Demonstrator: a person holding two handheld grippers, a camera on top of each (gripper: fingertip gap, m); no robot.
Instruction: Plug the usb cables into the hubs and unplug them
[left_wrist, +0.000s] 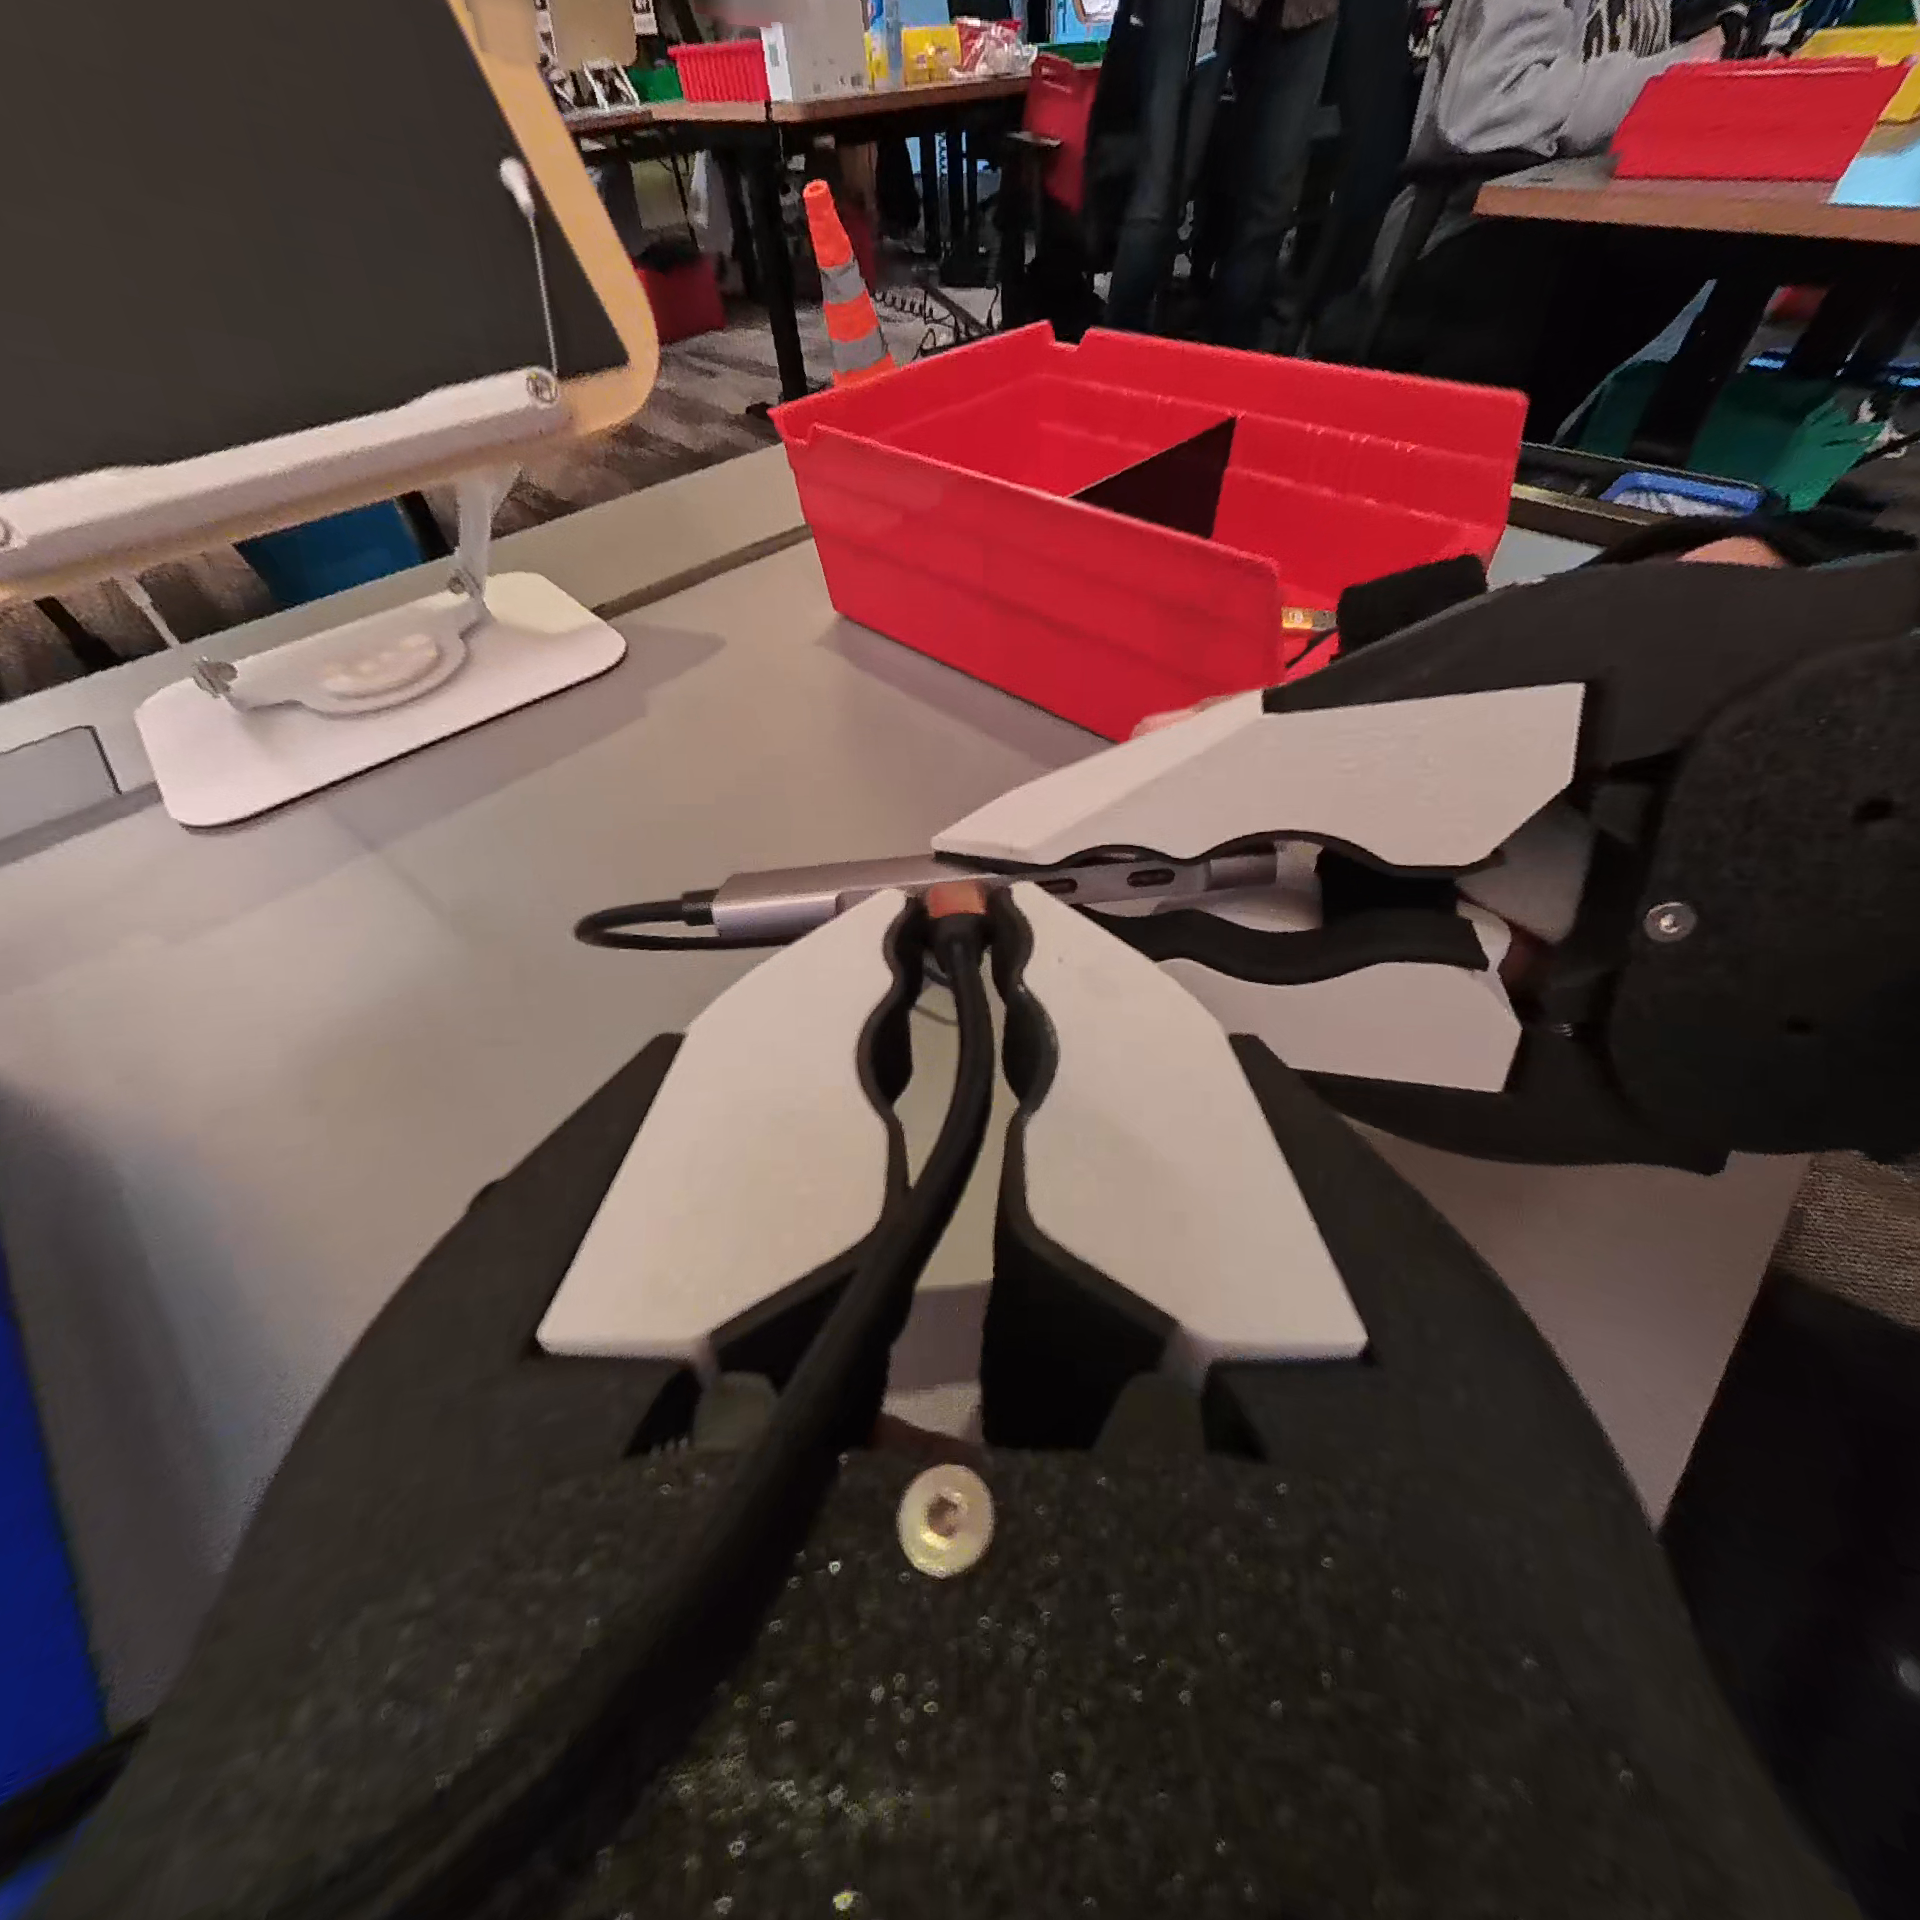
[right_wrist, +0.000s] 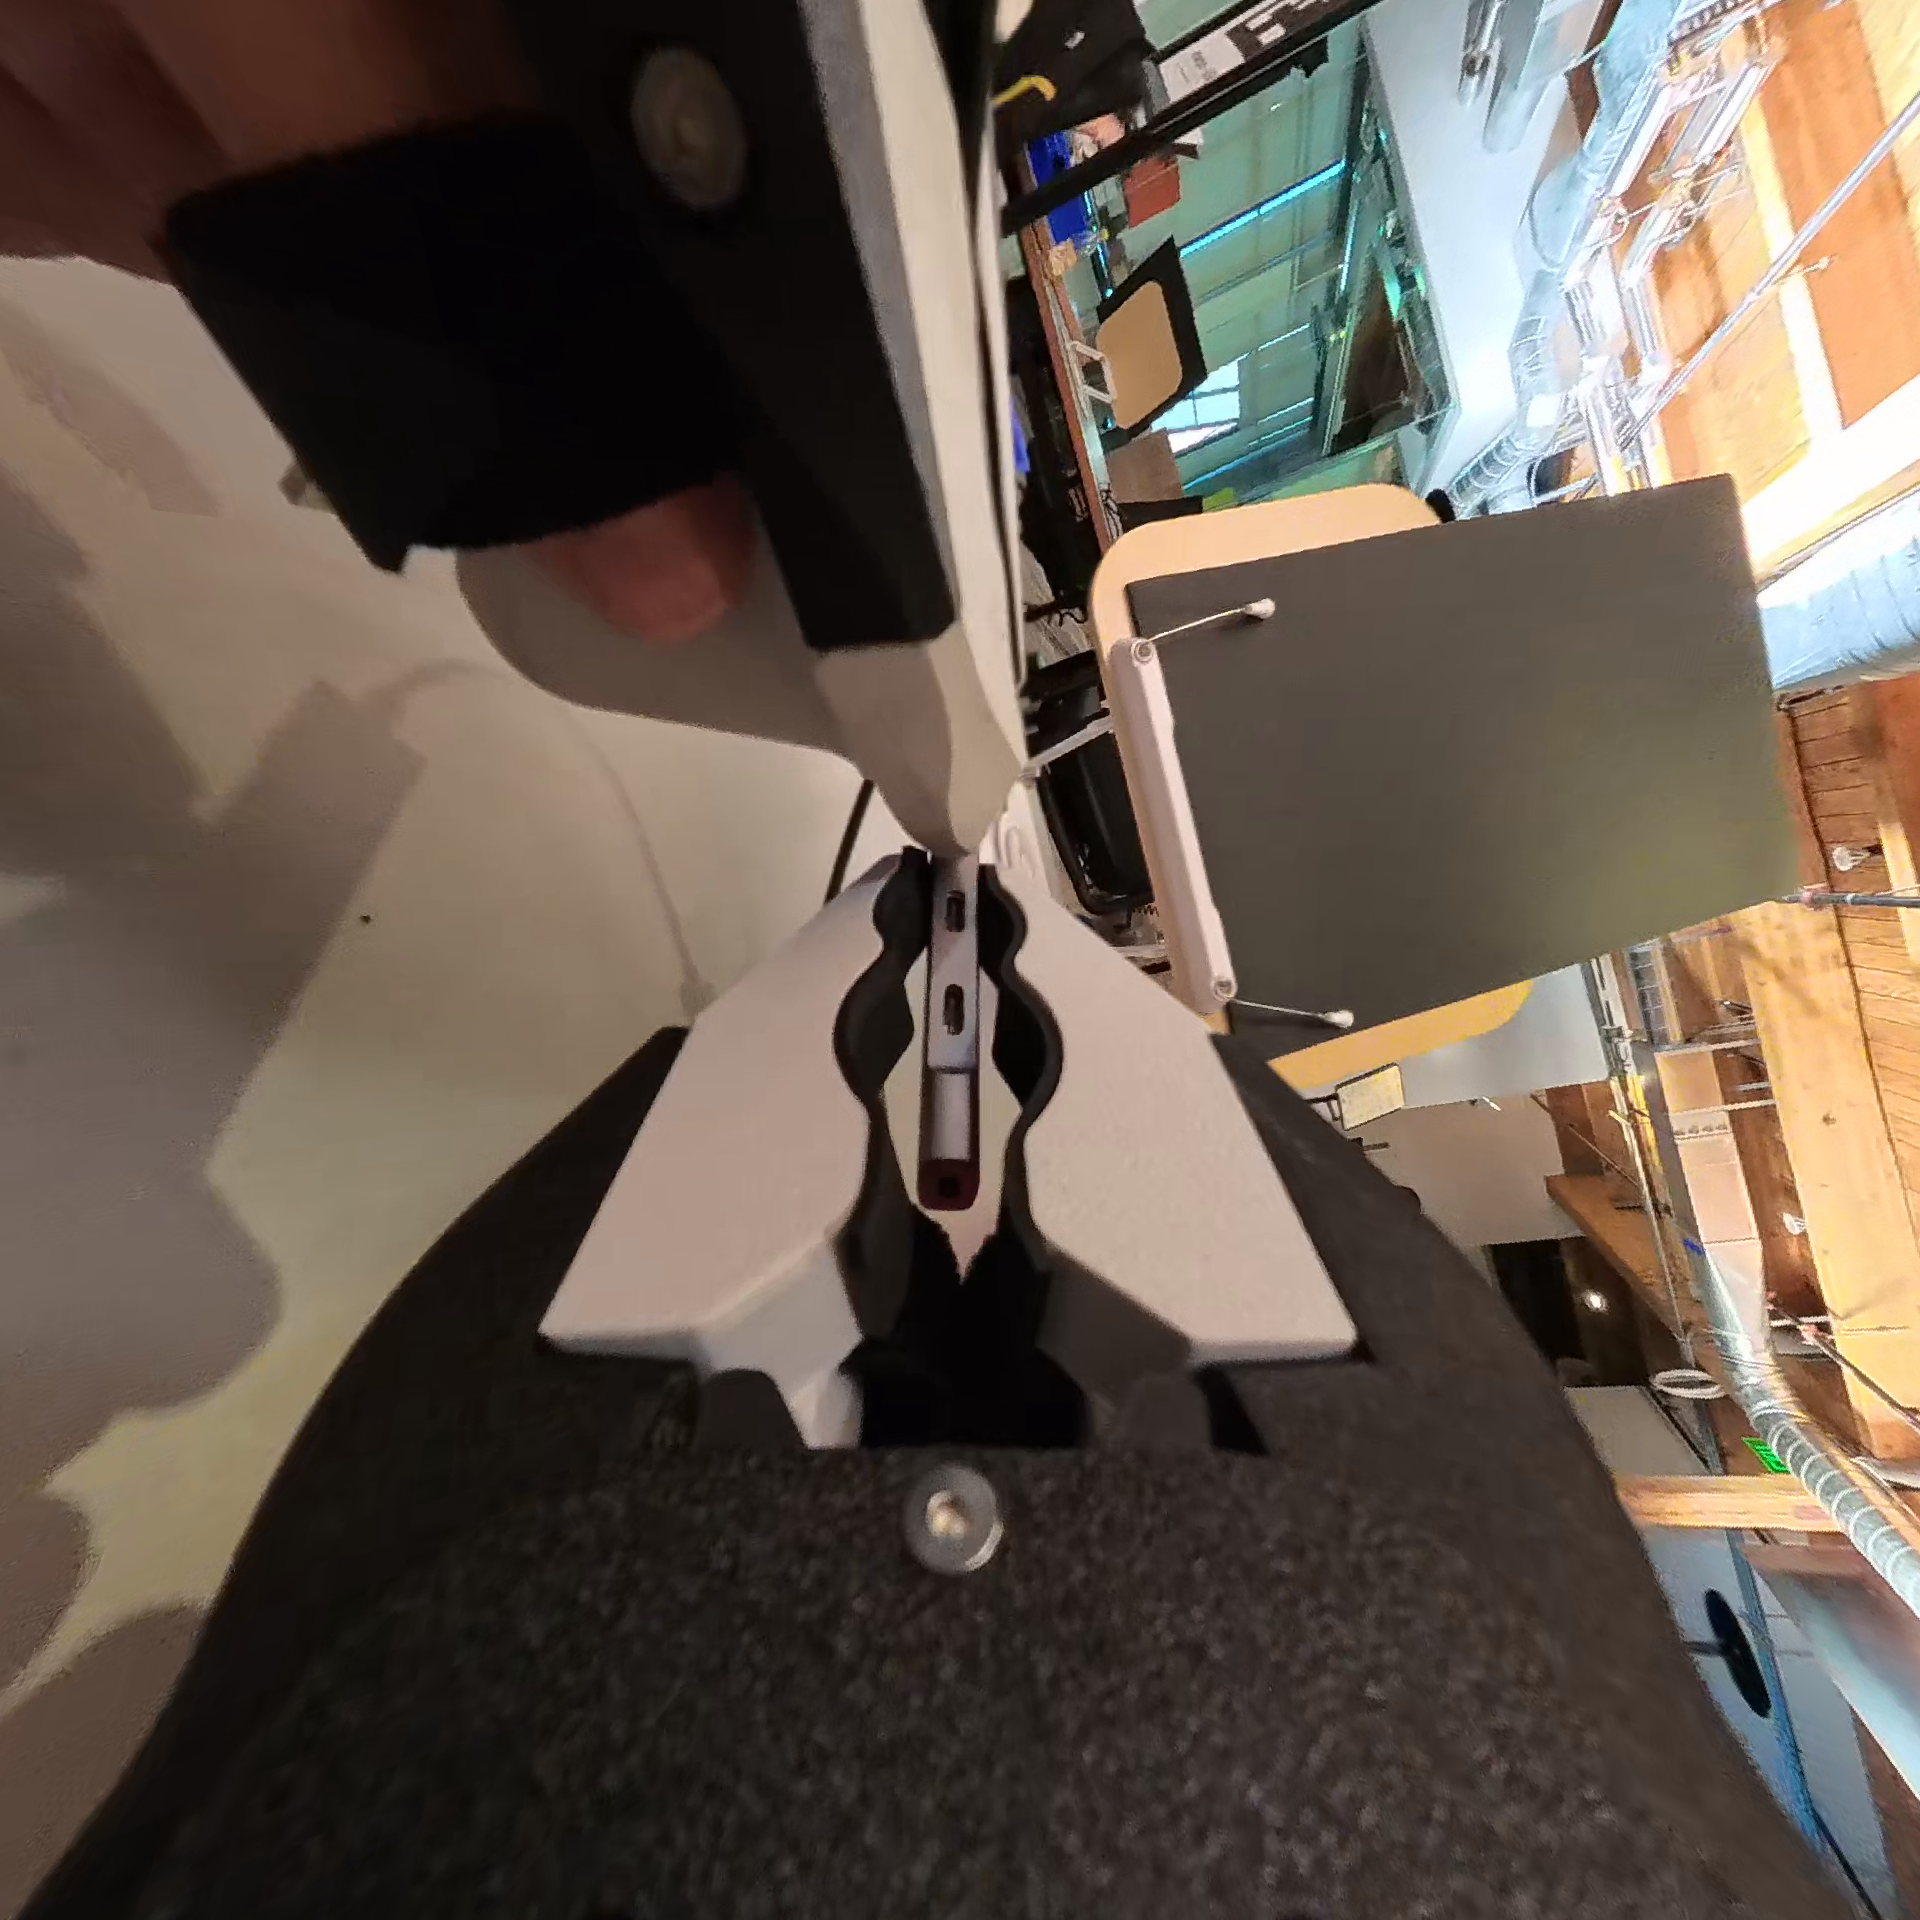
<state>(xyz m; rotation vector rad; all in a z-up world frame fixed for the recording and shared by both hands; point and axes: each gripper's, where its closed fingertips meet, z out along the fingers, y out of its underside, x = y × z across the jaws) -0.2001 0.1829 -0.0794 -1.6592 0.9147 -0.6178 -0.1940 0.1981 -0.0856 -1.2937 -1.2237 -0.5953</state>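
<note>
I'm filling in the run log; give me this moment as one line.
left gripper: shut on cable plug | right gripper: shut on hub | plug at hub port

Red bin (left_wrist: 1049, 582) w/ a dark divider (left_wrist: 1169, 483) stood on the grey table (left_wrist: 416, 935), far side. At left, a white stand (left_wrist: 384, 686) on a flat base carried a dark panel (left_wrist: 260, 208) w/ a pale wood-coloured rim, tilted; same panel showed in right wrist view (right_wrist: 1455, 748). Beyond the table: an orange cone (left_wrist: 847, 291) on the floor, more tables w/ red bins (left_wrist: 1745, 114) & boxes, people standing and sitting.
</note>
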